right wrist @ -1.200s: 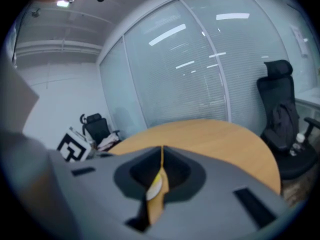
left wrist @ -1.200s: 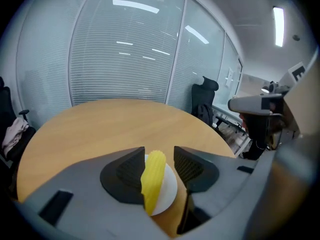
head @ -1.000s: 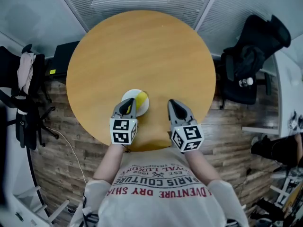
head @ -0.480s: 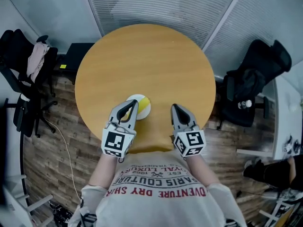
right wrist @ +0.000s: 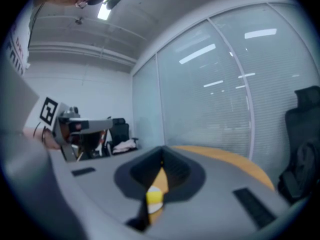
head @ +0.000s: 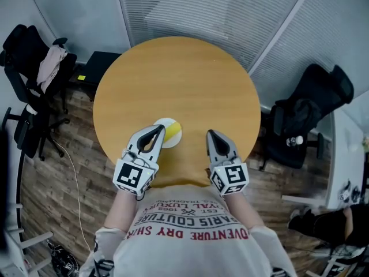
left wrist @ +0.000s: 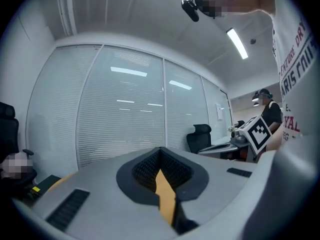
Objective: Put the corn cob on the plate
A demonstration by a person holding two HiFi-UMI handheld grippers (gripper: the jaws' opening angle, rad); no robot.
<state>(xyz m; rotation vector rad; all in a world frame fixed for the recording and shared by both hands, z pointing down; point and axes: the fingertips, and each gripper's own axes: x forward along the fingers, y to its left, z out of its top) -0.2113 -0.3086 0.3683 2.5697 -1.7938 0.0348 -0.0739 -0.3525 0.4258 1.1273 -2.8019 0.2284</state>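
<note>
The yellow corn cob (head: pixel 173 133) lies on a small white plate (head: pixel 164 122) near the front edge of the round wooden table (head: pixel 179 79). My left gripper (head: pixel 154 131) hovers over the plate's left side, raised and pointing level, jaws shut and empty. My right gripper (head: pixel 211 135) hangs to the plate's right, above bare table, jaws together with nothing held. In the right gripper view a sliver of corn cob (right wrist: pixel 154 196) and plate shows through the slit of the jaws. The left gripper view shows only table (left wrist: pixel 165 194) between its pads (left wrist: pixel 145 166).
A black office chair (head: pixel 308 111) stands right of the table. Another chair draped with clothes (head: pixel 43 65) and a black box (head: pixel 95 67) stand at the left. A cable runs over the wooden floor (head: pixel 69 172). Blinds and glass walls lie behind.
Both grippers have risen, the left one more, and it has drawn back toward me from over the plate. The corn cob stays on the plate.
</note>
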